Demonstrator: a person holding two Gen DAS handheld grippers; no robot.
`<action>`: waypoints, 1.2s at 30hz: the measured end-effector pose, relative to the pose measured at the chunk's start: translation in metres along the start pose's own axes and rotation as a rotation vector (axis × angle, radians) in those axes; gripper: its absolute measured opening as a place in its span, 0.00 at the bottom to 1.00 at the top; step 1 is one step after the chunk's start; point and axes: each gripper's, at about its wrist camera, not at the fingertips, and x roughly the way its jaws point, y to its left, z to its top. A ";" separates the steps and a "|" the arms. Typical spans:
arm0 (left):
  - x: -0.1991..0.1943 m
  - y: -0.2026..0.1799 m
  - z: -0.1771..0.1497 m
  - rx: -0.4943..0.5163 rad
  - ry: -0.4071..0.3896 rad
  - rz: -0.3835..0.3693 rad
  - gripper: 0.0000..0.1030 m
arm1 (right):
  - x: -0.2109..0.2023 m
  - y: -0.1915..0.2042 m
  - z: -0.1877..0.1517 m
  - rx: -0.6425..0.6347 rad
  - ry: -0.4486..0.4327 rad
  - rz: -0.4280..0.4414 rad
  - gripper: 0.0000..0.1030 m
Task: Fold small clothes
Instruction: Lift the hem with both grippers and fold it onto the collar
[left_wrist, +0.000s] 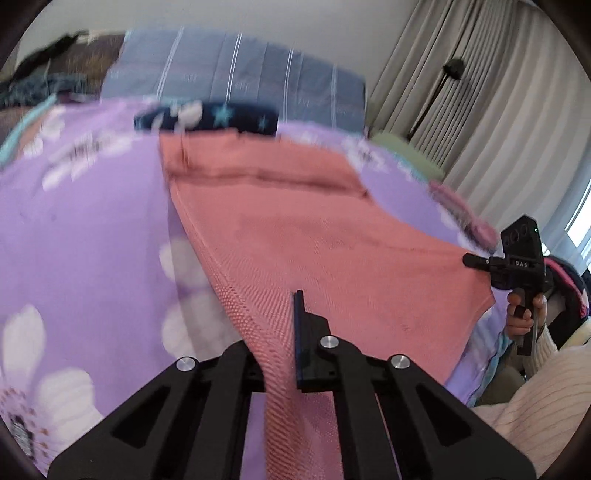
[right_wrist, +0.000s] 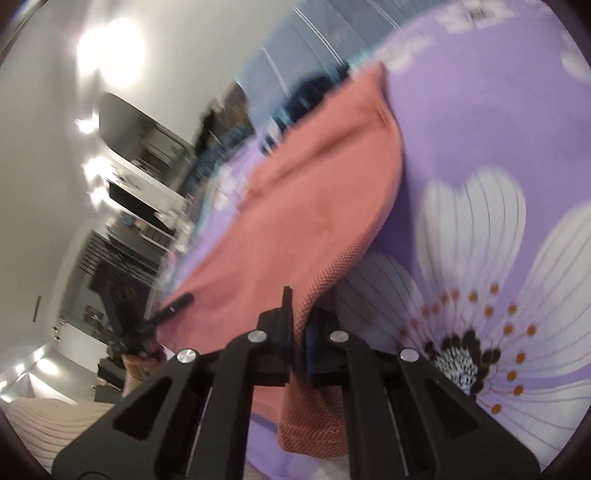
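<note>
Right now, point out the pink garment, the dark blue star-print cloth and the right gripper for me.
pink garment (left_wrist: 314, 236): left wrist view, on its flat middle.
dark blue star-print cloth (left_wrist: 221, 117): left wrist view, on a star near its middle.
right gripper (right_wrist: 297, 314): right wrist view, between the fingertips, where they pinch the garment's edge.

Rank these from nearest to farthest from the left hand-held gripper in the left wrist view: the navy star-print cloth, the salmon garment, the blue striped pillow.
1. Salmon garment: its edge is pinched in the left hand-held gripper.
2. Navy star-print cloth: beyond the garment's far edge on the purple floral sheet.
3. Blue striped pillow: behind that, against the wall.
</note>
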 end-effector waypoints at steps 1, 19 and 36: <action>-0.009 -0.003 0.005 0.002 -0.032 -0.007 0.01 | -0.006 0.004 0.003 -0.010 -0.020 0.009 0.05; -0.081 -0.050 0.034 0.113 -0.232 0.028 0.02 | -0.074 0.054 0.030 -0.188 -0.209 0.033 0.06; 0.126 0.079 0.102 -0.140 0.083 0.143 0.03 | 0.108 -0.076 0.138 0.078 -0.039 -0.226 0.09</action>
